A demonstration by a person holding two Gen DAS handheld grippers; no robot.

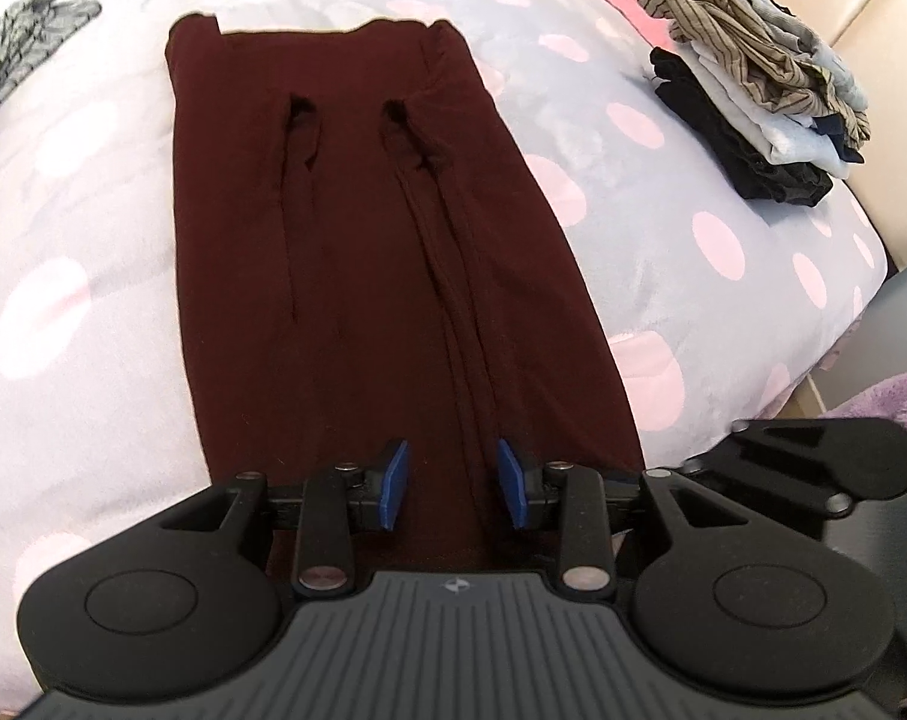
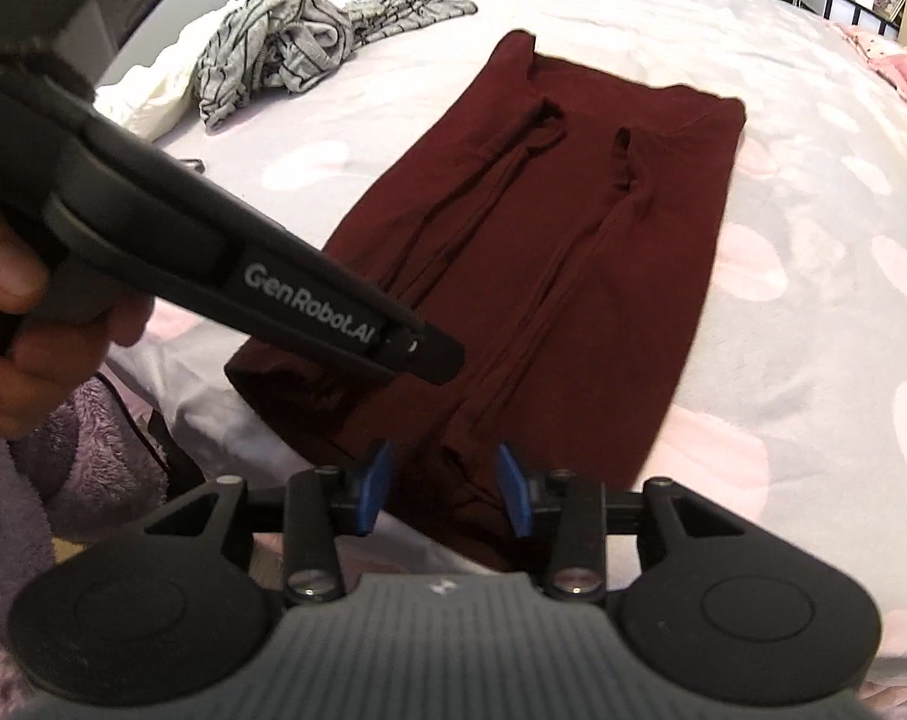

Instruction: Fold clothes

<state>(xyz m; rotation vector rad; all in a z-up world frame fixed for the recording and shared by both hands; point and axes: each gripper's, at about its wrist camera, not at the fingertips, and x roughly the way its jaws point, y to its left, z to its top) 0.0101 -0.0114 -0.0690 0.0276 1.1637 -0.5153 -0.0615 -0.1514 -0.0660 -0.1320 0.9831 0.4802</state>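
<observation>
Left gripper (image 1: 453, 483) spread, empty, over near hem of maroon garment (image 1: 357, 276) lying flat, lengthwise on dotted duvet (image 1: 663, 192). Right gripper (image 2: 444, 489) likewise spread, beside it. Risk: pinching only the top layer, dragging sleeve folds askew.

Both grippers, left gripper (image 1: 453, 483) and right gripper (image 2: 444, 489), share black linkages, silver screws, blue pads (image 1: 395, 485) and ribbed grey housings; "GenRobot.AI" marks one body, held by bare fingers (image 2: 0, 276).
</observation>
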